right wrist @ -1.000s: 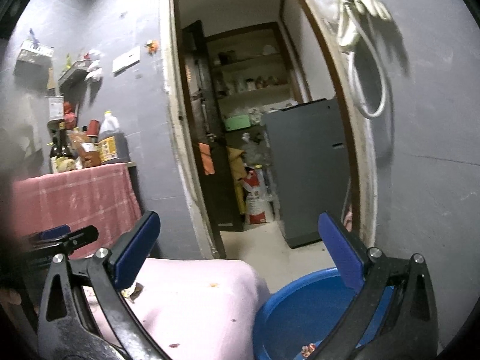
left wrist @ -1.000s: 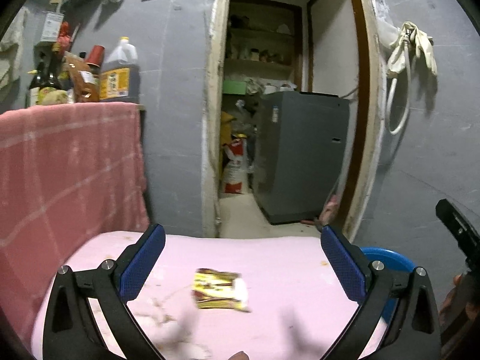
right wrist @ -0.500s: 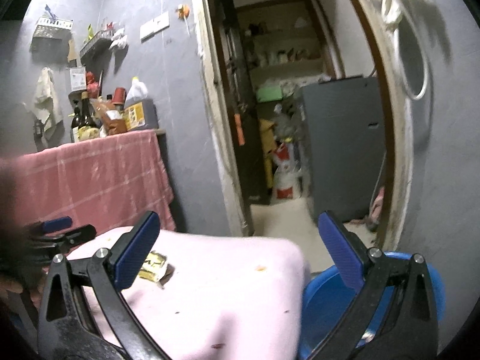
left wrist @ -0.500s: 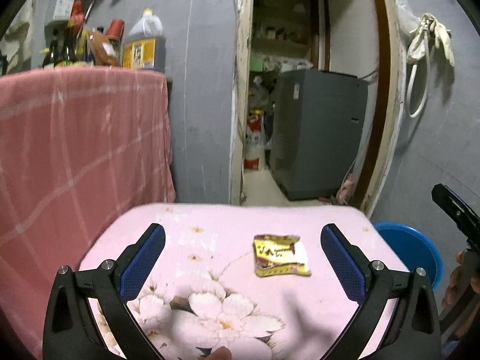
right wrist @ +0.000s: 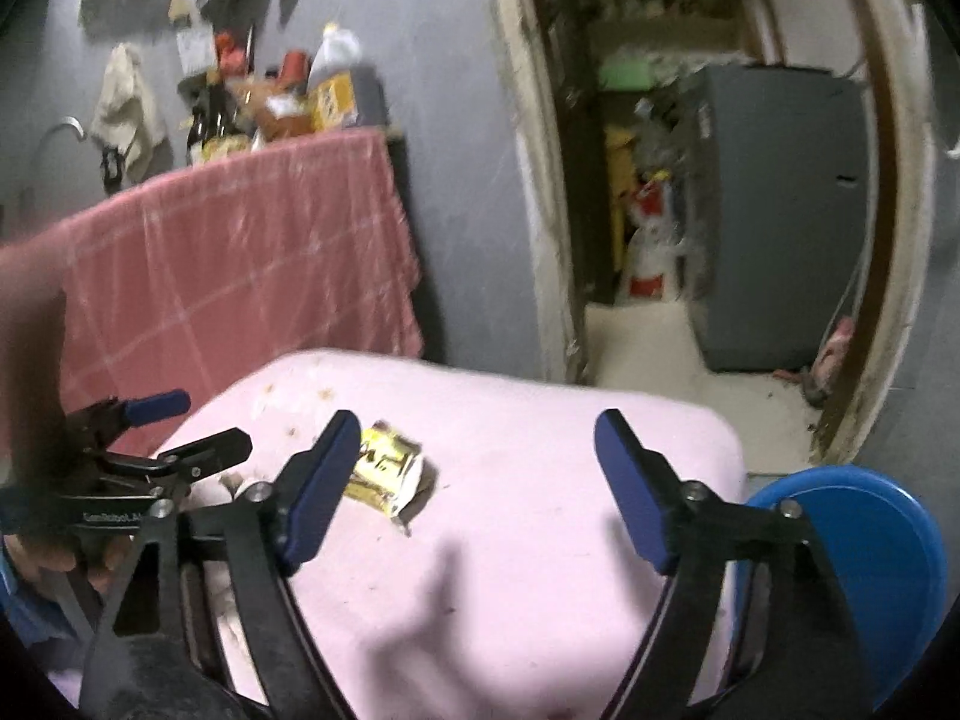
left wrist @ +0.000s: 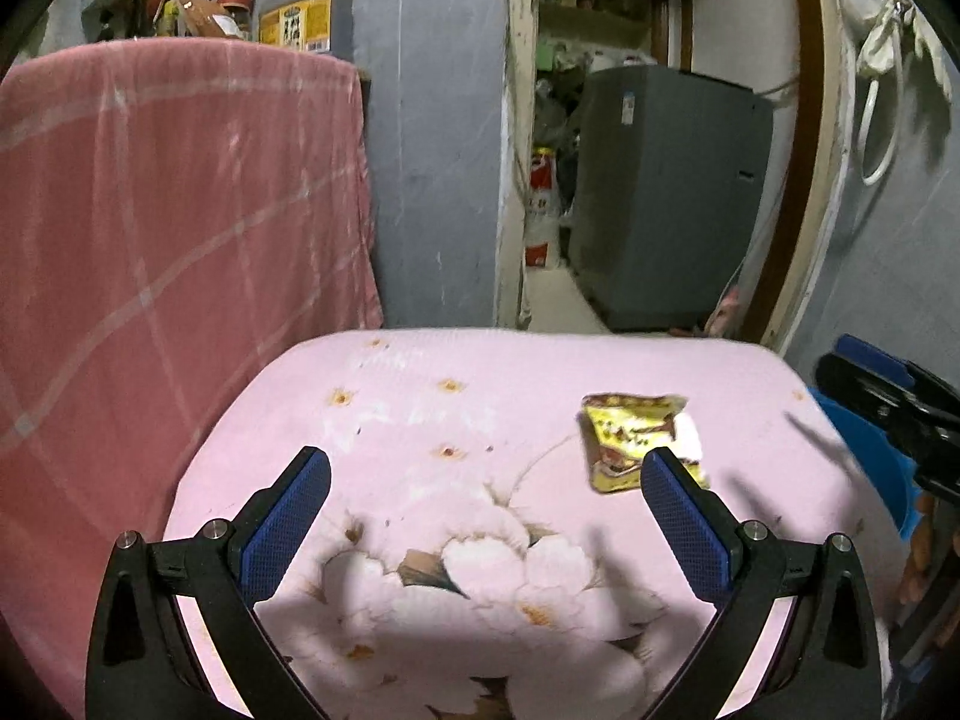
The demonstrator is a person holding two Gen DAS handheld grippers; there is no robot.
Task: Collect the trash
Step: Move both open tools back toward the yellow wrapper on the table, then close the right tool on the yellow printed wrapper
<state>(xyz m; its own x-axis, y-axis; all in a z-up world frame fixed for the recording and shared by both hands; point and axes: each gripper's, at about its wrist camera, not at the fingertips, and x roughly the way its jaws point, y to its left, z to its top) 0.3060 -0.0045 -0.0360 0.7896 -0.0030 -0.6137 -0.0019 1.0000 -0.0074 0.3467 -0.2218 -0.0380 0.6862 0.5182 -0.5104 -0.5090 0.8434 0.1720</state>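
Observation:
A crumpled yellow snack wrapper (left wrist: 639,441) lies flat on a pink flowered cloth (left wrist: 456,480) over a small table. My left gripper (left wrist: 485,480) hovers above the cloth, open and holding nothing; the wrapper sits just beyond its right finger. In the right wrist view the wrapper (right wrist: 387,471) lies just behind the left finger of my right gripper (right wrist: 474,450), whose jaws are closing with nothing between them. The left gripper (right wrist: 144,450) shows at that view's left edge. The right gripper (left wrist: 888,408) shows at the left wrist view's right edge.
A blue plastic basin (right wrist: 864,564) stands on the floor right of the table. A pink checked cloth (left wrist: 168,228) hangs at the left, with bottles (left wrist: 303,0) on top. A doorway behind leads to a grey appliance (left wrist: 666,192). White gloves (left wrist: 900,42) hang on the right wall.
Both views tilted down and closed in on the table. The right gripper swung left from over the basin to over the cloth, and its jaws narrowed. The wrapper shifted right in the left view.

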